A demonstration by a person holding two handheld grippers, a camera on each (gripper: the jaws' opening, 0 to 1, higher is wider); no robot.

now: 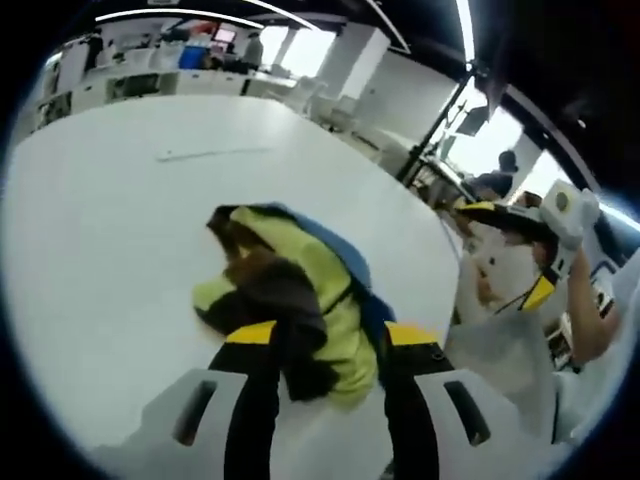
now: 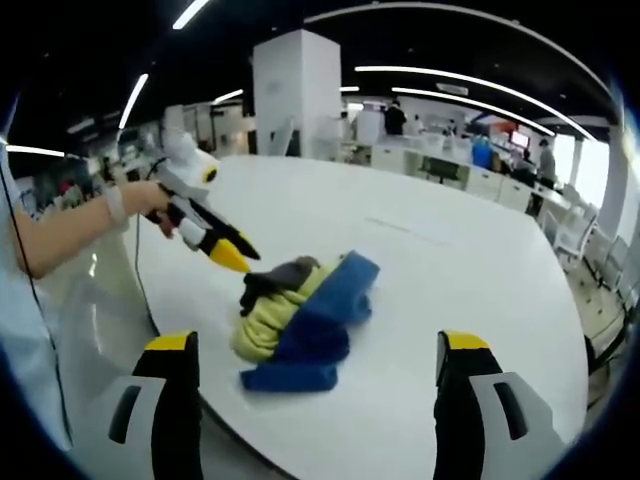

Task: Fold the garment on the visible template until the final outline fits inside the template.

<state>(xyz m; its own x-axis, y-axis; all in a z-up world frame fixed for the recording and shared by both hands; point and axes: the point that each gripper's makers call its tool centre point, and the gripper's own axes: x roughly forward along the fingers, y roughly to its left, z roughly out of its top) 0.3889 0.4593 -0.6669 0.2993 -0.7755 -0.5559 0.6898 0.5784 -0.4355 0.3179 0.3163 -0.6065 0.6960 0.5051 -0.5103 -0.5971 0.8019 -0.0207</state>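
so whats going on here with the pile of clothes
A person is working a crumpled garment on a white table with a handheld gripper in each hand. The left gripper has its tips at the dark part of the bundle and looks closed on the cloth. The right gripper hangs back with its jaws wide open, holding nothing. The garment, yellow-green, blue and dark brown, is bunched up near the table edge, not yet folded flat.

The left gripper [image 2: 243, 262] is closed on the garment [image 2: 300, 320]; the right gripper [image 2: 318, 375] stands wide apart, holding nothing.
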